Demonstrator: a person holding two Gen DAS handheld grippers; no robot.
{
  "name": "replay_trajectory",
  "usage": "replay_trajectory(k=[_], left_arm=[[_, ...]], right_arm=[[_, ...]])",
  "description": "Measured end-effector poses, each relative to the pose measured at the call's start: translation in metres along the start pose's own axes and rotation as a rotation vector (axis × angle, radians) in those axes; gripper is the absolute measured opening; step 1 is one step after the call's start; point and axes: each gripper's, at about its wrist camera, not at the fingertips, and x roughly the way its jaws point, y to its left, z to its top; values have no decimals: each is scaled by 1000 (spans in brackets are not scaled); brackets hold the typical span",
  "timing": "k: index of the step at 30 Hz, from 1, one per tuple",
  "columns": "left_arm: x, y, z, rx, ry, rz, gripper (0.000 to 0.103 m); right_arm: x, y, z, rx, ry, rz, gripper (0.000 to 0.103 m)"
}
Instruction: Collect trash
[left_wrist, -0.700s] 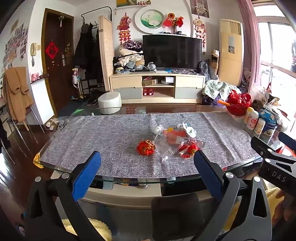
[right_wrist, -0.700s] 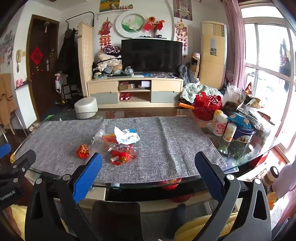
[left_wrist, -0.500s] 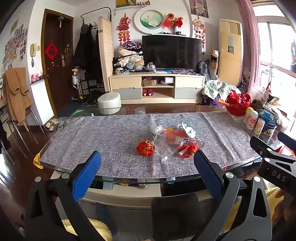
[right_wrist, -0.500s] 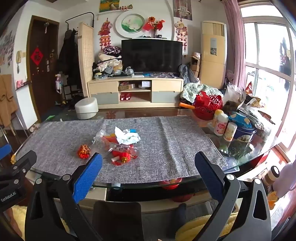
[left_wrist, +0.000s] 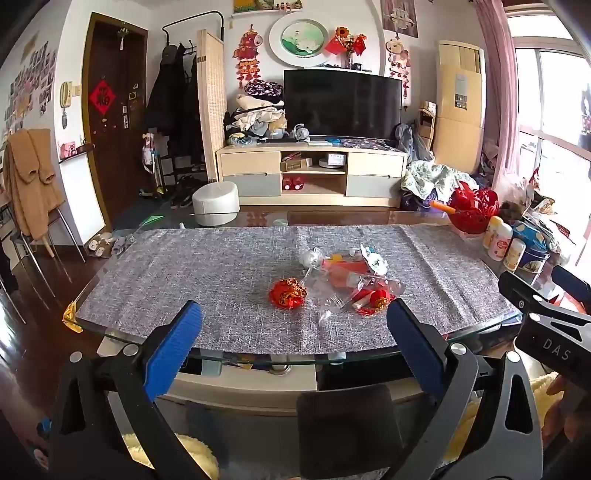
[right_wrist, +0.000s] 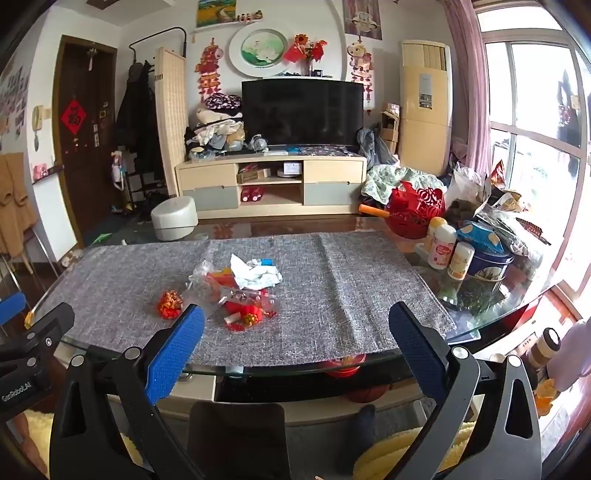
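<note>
A small red and gold wrapper ball (left_wrist: 287, 293) lies on the grey table runner (left_wrist: 207, 280). Right of it is a heap of clear plastic wrappers with red scraps (left_wrist: 354, 284) and a crumpled white paper (left_wrist: 373, 258). In the right wrist view the wrapper ball (right_wrist: 170, 303) lies left of the heap (right_wrist: 240, 295), with the white paper (right_wrist: 256, 275) on its far side. My left gripper (left_wrist: 294, 317) is open and empty, short of the table's near edge. My right gripper (right_wrist: 296, 321) is open and empty, to the right of the trash.
The runner lies on a glass table (right_wrist: 491, 321). At its right end stand bottles (right_wrist: 441, 245), a blue tin (right_wrist: 487, 266), a red basket (right_wrist: 415, 208) and bags. A dark chair back (left_wrist: 347, 428) stands at the near edge. A TV stand (left_wrist: 314, 177) is behind.
Both views have shifted only slightly. The trash has not moved and both grippers stay open.
</note>
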Motion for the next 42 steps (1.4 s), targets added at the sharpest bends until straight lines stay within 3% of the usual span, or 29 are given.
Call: replay_trajectory(k=[42], left_arm=[[-3,2,10,-19,-19,2,95]], right_arm=[[-4,1,9,15,-36,30,100]])
